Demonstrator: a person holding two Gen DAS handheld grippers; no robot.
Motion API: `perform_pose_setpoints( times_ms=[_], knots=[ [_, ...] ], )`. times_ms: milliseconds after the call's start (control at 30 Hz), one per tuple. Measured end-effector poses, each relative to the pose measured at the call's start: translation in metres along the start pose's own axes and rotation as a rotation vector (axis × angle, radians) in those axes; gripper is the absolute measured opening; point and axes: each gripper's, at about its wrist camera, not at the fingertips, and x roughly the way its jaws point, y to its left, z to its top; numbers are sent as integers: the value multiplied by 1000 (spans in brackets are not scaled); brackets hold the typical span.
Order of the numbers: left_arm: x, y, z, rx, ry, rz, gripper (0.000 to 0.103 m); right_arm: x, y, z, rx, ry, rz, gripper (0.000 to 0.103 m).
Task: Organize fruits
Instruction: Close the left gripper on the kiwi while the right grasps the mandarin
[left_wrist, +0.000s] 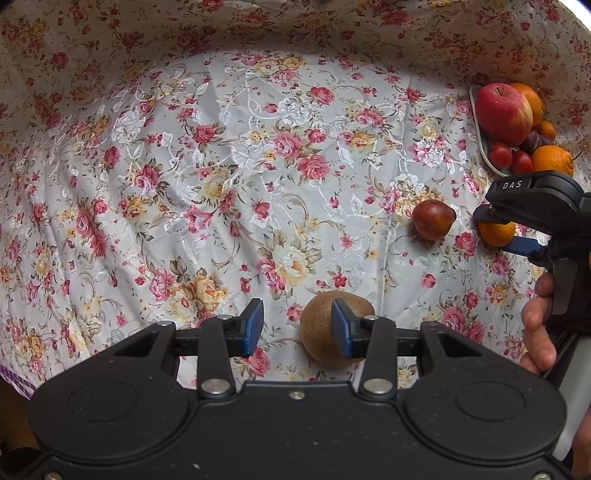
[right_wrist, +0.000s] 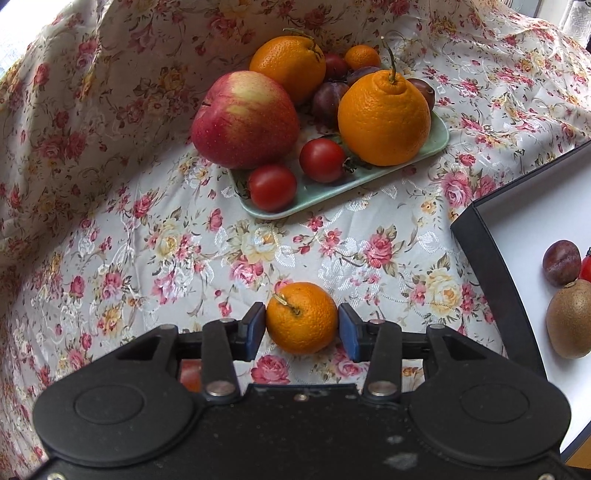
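Mandarin (right_wrist: 301, 317) lies on the floral cloth (right_wrist: 147, 236), between the blue pads of the right gripper (right_wrist: 302, 326). The jaws stand apart on either side of it, each pad just beside the rind; whether they touch it yet I cannot tell, and nothing shows them pressing. A green tray (right_wrist: 441, 136) beyond it holds an apple (right_wrist: 245, 120), oranges, plums and small tomatoes, and a white box (right_wrist: 532, 218) with a dark rim sits to the right with a plum, a tomato and a kiwi inside.

I judge the mandarin light and round, with a loose, soft skin that gives under pressure, so a gentle squeeze across its widest middle should do; a hard one could bruise it or split the peel. Its dimpled rind offers fair grip, though a round fruit may roll out if caught off centre. It has little long axis to speak of. Its short stem points up and slightly left toward the camera, clear of both pads.

The left gripper (left_wrist: 297, 326) hangs over the cloth with its jaws apart and nothing between them. A second kiwi (left_wrist: 325, 328) lies just behind its right pad, its long axis running upper right to lower left. A dark red fruit (left_wrist: 432, 219) rests well apart, near the mandarin.
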Motion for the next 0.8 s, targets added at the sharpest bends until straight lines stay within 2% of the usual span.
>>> perform_pose_setpoints(
  times_ms=[167,400,533,800],
  knots=[
    [-1,2,0,-8,8,-22,50,2,6,-6,-40,-16,-22,44],
    [3,-4,-2,-10,36,-62,51,-3,15,-17,-93,51,26,44],
    [7,-10,-4,-6,39,-78,59,-6,18,-22,-90,89,50,44],
    [22,-21,-8,1,72,-66,59,-24,11,-23,-104,81,57,44]
  ],
)
